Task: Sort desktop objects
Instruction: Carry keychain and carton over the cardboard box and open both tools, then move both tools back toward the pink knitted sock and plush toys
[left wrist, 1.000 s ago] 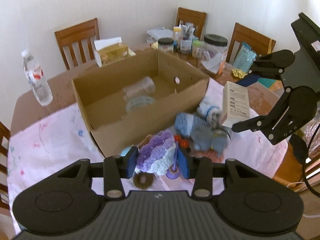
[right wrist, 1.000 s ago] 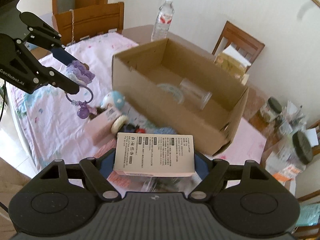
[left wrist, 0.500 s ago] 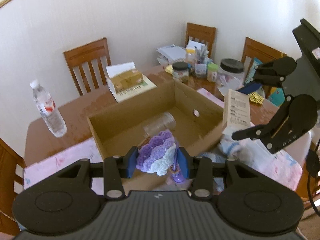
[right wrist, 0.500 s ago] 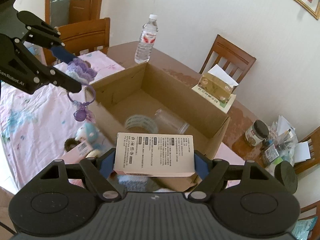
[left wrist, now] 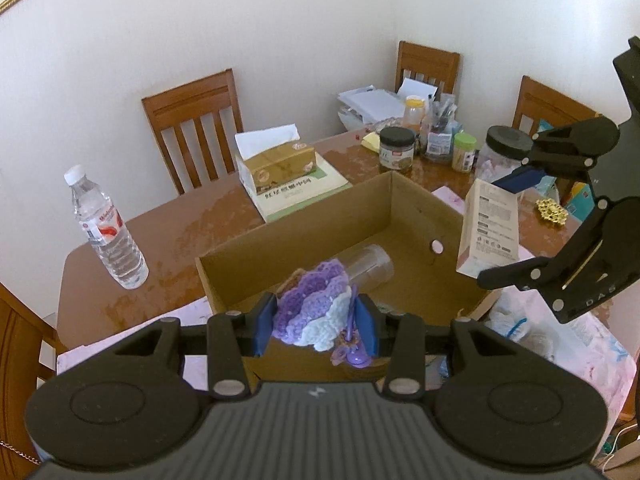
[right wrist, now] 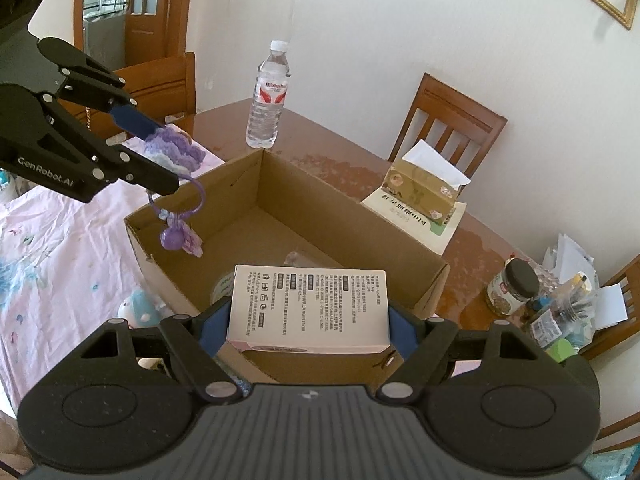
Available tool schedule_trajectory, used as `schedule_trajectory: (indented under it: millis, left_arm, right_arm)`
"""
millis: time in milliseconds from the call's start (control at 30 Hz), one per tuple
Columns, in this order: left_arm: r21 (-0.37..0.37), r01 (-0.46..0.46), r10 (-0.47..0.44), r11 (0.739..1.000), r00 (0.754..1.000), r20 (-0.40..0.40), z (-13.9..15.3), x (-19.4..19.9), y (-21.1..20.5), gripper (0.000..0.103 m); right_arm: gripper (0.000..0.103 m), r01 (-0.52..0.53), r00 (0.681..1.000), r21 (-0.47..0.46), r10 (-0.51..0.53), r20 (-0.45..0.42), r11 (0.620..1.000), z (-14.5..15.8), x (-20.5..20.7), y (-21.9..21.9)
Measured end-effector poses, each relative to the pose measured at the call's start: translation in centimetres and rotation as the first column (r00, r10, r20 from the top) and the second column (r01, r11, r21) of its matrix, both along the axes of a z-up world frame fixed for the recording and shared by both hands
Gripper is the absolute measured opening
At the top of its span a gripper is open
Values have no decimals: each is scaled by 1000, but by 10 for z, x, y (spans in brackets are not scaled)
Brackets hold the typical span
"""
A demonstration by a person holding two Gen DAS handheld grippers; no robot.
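Note:
My left gripper [left wrist: 316,322] is shut on a purple and white crochet piece [left wrist: 314,312] with a purple ring and charm hanging from it; it hangs over the near edge of the open cardboard box [left wrist: 404,196]. The left gripper also shows in the right wrist view [right wrist: 154,158], with the crochet piece [right wrist: 174,154] over the box's left corner. My right gripper [right wrist: 308,320] is shut on a white printed carton [right wrist: 308,308], held over the box [right wrist: 344,216] at its near side. The carton shows in the left wrist view [left wrist: 490,226]. A clear cup [left wrist: 370,266] lies in the box.
A water bottle [left wrist: 106,228] stands left of the box. A tissue box [left wrist: 278,160] on a booklet lies behind it. Jars and clutter [left wrist: 436,140] crowd the far right corner. Knitted toys [right wrist: 138,308] lie on the pink cloth [right wrist: 60,248]. Wooden chairs surround the table.
Both grippers have risen and moved forward from above the toys on the cloth to over the box, each keeping its object.

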State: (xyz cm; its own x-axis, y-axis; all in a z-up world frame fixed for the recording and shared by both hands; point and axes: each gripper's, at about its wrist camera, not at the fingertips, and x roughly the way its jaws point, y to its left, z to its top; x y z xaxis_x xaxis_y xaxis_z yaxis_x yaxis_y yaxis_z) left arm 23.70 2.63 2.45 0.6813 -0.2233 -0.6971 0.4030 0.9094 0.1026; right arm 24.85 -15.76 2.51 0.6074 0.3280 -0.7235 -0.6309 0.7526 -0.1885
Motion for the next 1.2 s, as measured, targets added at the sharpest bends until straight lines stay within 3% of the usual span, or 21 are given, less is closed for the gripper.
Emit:
schedule_trajectory:
  millis: [200,333,900,1200]
  left_arm:
    - [17,-37,37,999,999,-34,-12,13,5,51]
    - [4,-58,58,998,998,-37,-15,14,10,78]
    - [17,-28,28,999,999,-45,-20,-24,3,89]
    - [22,-6,7,1000,999,-49,-26,-55,2,91]
  right_arm:
    - [88,-10,999,-2,10,-37,1000,-12,11,5]
    - [94,-10,999,12,11,-43,1000,-15,12,4]
    - [98,-21,1000,38,20,5,999,-16,-21,-3]
    - [100,10,1000,34,-9,-30,999,-17,-43,-15]
